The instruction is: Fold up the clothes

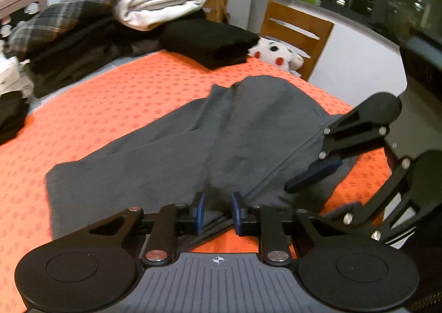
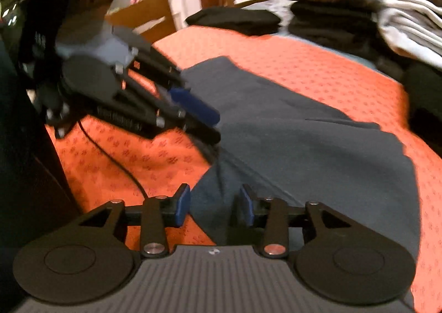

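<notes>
A dark grey garment (image 1: 221,133) lies spread along the orange patterned cover (image 1: 110,97), partly folded over itself with a raised hump at its far end. My left gripper (image 1: 218,209) is at its near edge, blue pads close together on a bunch of folded layers. In this view my right gripper (image 1: 317,194) comes in from the right onto the same edge. In the right wrist view the garment (image 2: 304,142) runs away to the right, and my right gripper (image 2: 215,206) has a ridge of the fabric between its pads. My left gripper (image 2: 215,122) pinches the edge just beyond.
Folded stacks line the far side: a black pile (image 1: 210,45), white items (image 1: 157,6), a plaid one (image 1: 63,20). A wooden chair (image 1: 295,31) with a spotted cushion (image 1: 276,53) stands past the far edge. A thin black cable (image 2: 110,153) crosses the cover (image 2: 304,64).
</notes>
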### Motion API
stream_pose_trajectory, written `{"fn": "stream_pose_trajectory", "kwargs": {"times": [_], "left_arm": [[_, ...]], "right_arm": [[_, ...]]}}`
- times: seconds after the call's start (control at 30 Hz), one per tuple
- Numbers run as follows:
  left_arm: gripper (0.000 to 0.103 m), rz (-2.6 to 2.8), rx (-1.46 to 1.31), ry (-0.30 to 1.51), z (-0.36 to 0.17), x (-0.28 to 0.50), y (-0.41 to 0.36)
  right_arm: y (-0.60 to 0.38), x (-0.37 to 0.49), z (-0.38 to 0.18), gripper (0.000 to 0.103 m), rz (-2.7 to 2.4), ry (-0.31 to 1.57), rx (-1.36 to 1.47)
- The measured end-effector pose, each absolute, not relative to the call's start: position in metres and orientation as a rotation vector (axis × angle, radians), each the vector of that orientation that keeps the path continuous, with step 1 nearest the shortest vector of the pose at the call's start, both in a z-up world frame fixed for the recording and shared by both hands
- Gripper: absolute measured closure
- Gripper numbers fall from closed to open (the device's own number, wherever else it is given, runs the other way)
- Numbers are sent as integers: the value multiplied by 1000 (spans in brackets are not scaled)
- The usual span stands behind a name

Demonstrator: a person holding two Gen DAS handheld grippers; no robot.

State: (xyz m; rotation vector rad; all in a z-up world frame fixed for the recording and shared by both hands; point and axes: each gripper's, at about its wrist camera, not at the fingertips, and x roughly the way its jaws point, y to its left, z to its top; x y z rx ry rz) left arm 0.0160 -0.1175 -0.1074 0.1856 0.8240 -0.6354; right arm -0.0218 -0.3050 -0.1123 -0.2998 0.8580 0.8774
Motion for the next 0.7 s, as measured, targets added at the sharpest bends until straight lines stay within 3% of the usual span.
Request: {"fn": "stream_pose_trajectory", "kwargs": {"times": [0.1, 0.2, 0.33, 0.37, 0.6, 0.7], "left_arm": [[79, -590, 176, 821, -105, 11, -105], [76, -544, 166, 819, -103, 6, -92], [73, -487, 152, 815, -101, 0, -75], [73, -481, 148, 815, -100, 0, -73], [73, -484, 158, 795, -101, 3, -75], [67, -502, 166, 786, -100, 7, -82]], "right_arm": [[-289, -25, -122, 47, 884, 857, -385], [-280, -27, -133, 47, 867, 854, -460], [-280, -26, -136, 74, 832, 832, -496], [-281, -25, -136, 93, 818, 830, -496], [-305, -19, -104, 95, 743, 771, -428], [-327, -13, -78, 96, 674, 720, -376]]}}
